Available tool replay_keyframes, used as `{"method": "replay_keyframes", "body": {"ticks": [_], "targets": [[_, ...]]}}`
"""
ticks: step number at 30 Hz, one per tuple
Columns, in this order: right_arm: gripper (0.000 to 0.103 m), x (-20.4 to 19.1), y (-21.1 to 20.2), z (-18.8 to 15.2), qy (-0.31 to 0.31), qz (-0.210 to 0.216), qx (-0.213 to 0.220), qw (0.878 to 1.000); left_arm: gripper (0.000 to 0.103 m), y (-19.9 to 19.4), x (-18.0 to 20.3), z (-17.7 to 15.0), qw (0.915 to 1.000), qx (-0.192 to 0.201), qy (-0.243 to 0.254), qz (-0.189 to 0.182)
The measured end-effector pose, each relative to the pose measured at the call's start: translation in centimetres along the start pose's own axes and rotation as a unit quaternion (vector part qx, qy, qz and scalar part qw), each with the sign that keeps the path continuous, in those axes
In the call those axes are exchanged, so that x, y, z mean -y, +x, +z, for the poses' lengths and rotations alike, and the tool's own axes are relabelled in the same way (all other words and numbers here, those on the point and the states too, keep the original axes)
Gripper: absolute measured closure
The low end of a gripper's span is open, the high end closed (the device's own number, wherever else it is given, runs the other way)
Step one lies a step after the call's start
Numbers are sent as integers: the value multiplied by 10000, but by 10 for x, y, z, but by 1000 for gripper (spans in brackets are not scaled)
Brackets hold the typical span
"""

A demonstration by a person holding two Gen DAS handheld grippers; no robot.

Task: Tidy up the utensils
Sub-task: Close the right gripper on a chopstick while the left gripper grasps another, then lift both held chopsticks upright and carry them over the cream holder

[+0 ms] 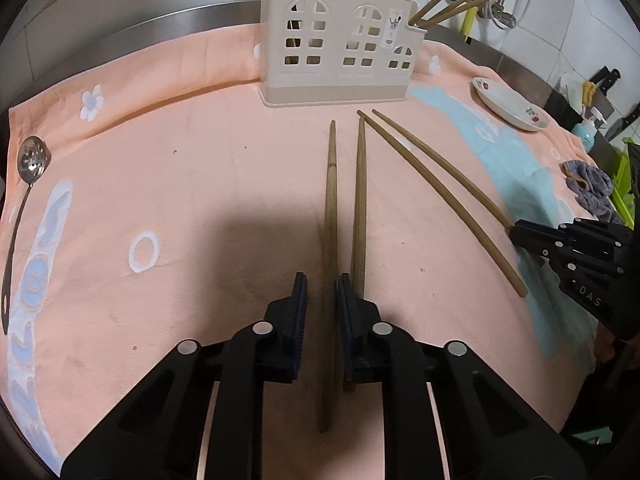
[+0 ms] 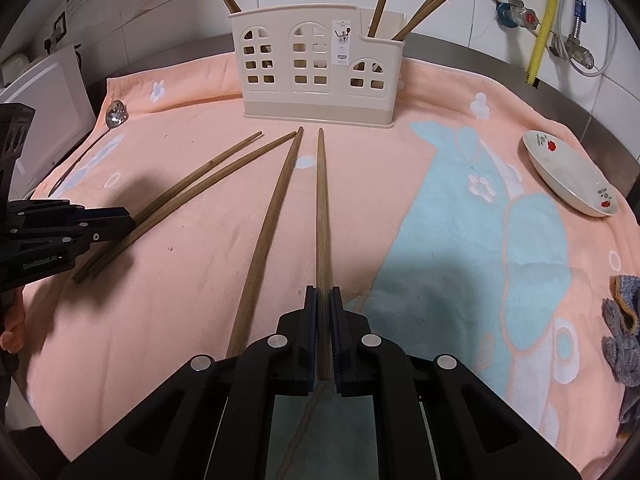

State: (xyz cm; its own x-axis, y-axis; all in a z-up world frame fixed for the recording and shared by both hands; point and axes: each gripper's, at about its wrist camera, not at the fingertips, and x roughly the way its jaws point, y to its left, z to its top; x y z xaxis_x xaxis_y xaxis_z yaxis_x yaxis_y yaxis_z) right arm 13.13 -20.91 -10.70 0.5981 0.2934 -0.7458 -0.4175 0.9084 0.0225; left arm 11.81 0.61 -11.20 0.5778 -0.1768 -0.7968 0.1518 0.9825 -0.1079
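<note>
Several wooden chopsticks lie on a peach towel (image 1: 180,180) in front of a cream utensil holder (image 1: 340,48) (image 2: 316,64). My left gripper (image 1: 322,280) (image 2: 124,222) has its jaws narrow around one chopstick (image 1: 331,200); a gap still shows beside the left pad. A second chopstick (image 1: 360,200) runs past the outside of the right finger. My right gripper (image 2: 323,292) (image 1: 514,234) is shut on the thick end of another chopstick (image 2: 322,208), with a loose one (image 2: 272,220) just to its left. More chopsticks (image 2: 432,0) stand in the holder.
A slotted metal spoon (image 1: 34,158) (image 2: 116,112) lies at the towel's left edge. A flowered plate (image 1: 510,104) (image 2: 568,172) sits at the right, with a grey cloth (image 1: 592,188) (image 2: 624,340) nearer. Pipes and a tiled wall stand behind the steel counter.
</note>
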Motion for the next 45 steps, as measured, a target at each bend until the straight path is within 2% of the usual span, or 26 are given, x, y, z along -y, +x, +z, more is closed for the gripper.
{"method": "replay_keyframes", "body": {"ticks": [16, 23, 33, 39, 45], "targets": [[97, -3, 0, -3, 12, 15, 8, 10000, 90, 0, 4, -4, 10000, 21, 72, 63], [97, -5, -5, -3, 10, 29, 88, 10000, 97, -2, 5, 0, 9999, 34, -15, 149], [97, -8, -48, 23, -130, 68, 707, 9974, 97, -37, 0, 25, 9986, 521, -84, -69], [97, -12, -73, 51, -256, 163, 1102, 9934, 97, -56, -2, 40, 9966, 803, -96, -145], [97, -11, -83, 78, -377, 239, 1267, 9909, 97, -66, -1, 57, 9950, 992, -17, -144]]}}
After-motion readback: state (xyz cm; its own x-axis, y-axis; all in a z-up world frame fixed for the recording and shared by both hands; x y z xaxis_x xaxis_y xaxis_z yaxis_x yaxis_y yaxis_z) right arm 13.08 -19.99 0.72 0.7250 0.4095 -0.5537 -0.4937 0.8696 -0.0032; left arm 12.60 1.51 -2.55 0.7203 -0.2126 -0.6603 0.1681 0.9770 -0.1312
